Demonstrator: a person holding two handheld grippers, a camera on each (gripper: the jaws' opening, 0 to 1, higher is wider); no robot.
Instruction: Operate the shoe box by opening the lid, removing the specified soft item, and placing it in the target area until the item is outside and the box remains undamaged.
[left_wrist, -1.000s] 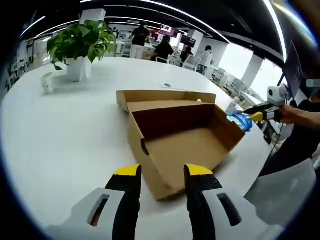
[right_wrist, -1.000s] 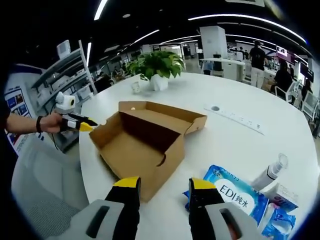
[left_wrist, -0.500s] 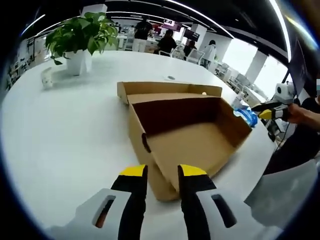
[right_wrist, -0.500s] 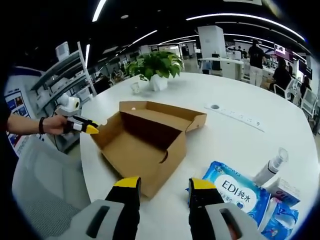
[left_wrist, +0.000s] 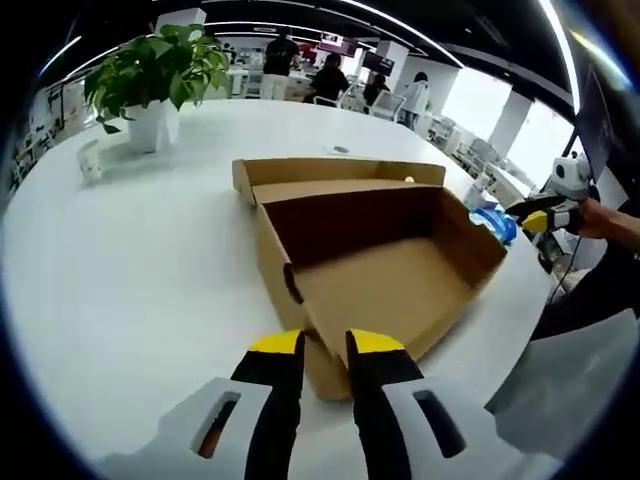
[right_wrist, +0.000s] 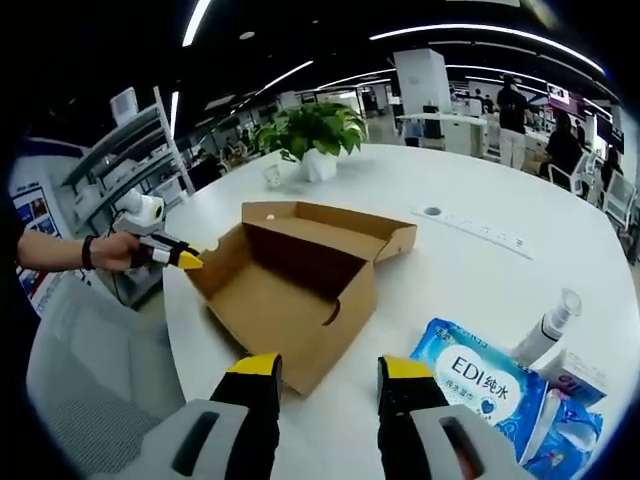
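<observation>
My left gripper (left_wrist: 325, 345) pinches the near corner of the open, empty shoe box (left_wrist: 375, 265) on the white table (left_wrist: 130, 260), while my right gripper (right_wrist: 330, 370), jaws spread, hovers beside the blue wipes pack (right_wrist: 490, 385) lying outside the box.

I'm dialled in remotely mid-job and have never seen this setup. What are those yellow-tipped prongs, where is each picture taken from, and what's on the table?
The prongs are two hand-held grippers, one in each of a person's hands; each carries a camera looking along its own jaws. In the left gripper view, the left gripper has its jaws close together at the near wall of the open, empty shoe box. In the right gripper view, the right gripper is open, holding nothing, above the white table. Beside it lie a blue wipes pack and a small bottle; a potted plant stands beyond the box.
</observation>
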